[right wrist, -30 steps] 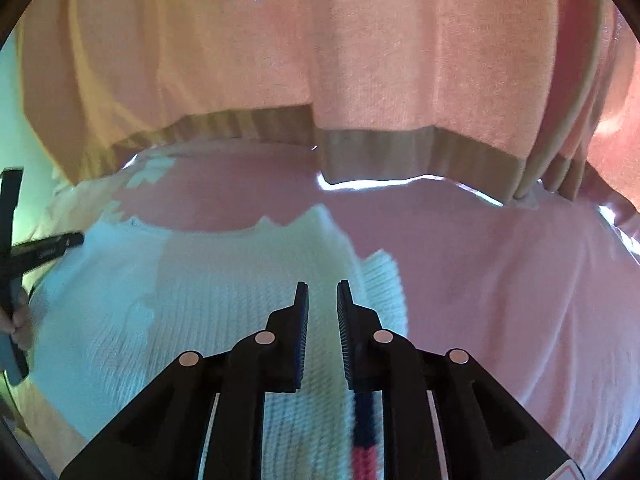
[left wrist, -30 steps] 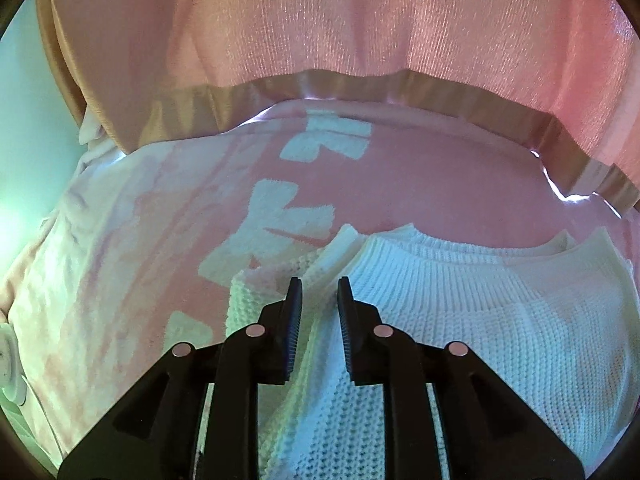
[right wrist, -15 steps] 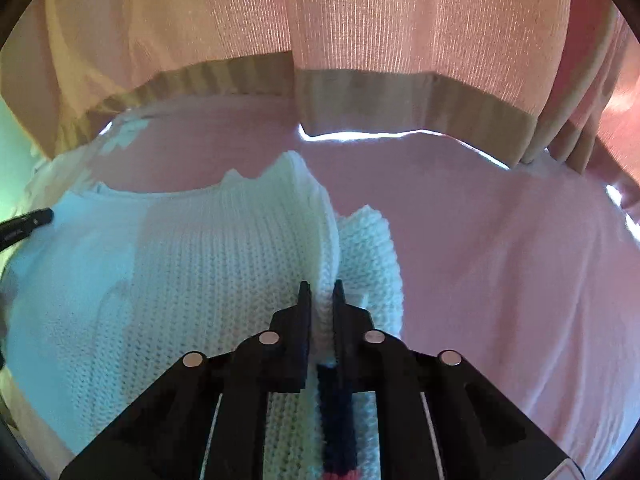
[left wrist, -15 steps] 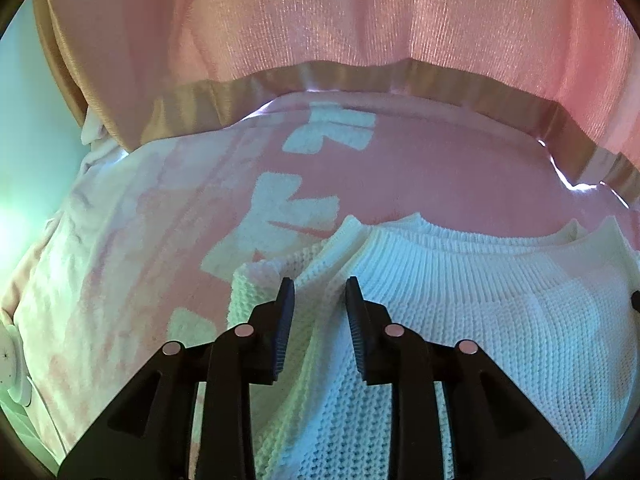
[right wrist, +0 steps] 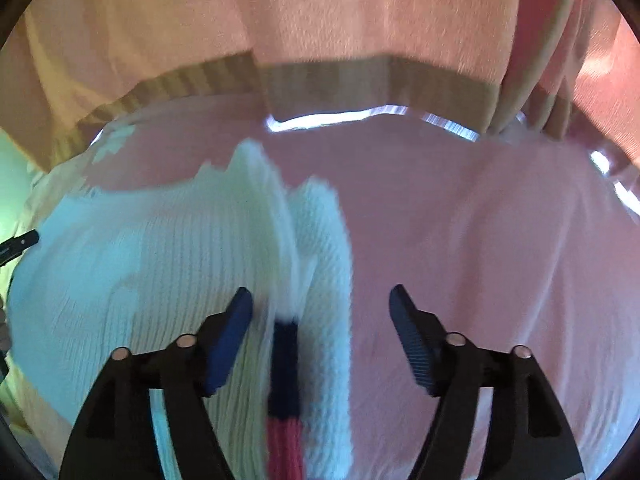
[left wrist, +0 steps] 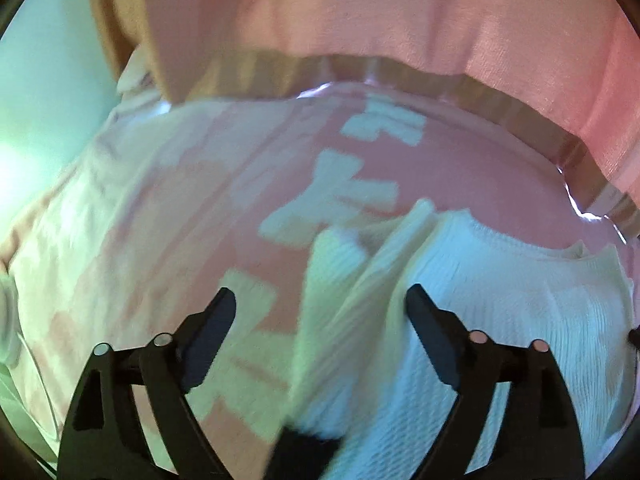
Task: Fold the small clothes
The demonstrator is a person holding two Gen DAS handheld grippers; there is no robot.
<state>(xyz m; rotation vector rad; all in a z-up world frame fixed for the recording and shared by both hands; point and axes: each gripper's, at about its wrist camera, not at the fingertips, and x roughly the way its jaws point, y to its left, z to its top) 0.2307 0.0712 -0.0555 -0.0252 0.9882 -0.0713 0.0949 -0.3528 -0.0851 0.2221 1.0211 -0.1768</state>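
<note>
Knitwear fills most of what both cameras see: a small white knit sweater (left wrist: 500, 320) lies on a pink cloth with pale block letters (left wrist: 340, 196), its raised fold running up between the two tools. Near the left gripper (left wrist: 320, 304) the sweater's left edge is bunched into a ridge, and the jaws stand spread wide on either side of it, gripping nothing. From the right-hand camera the same sweater (right wrist: 160, 280) shows ribbed knit, with a navy and red striped band (right wrist: 284, 392) at its near edge, lying low between the black fingers. The right gripper (right wrist: 320, 300) is likewise spread wide, its left finger over the knit and its right finger over bare pink cloth (right wrist: 500, 240). Behind everything hangs a pink curtain with a tan ribbed-looking hem (right wrist: 380, 80), its lower edge just above the cloth, with a bright strip of light showing under it. At the far left of the right-hand view a dark tip of the other tool (right wrist: 18, 242) pokes in at the sweater's edge. Both views are smeared with motion blur.
</note>
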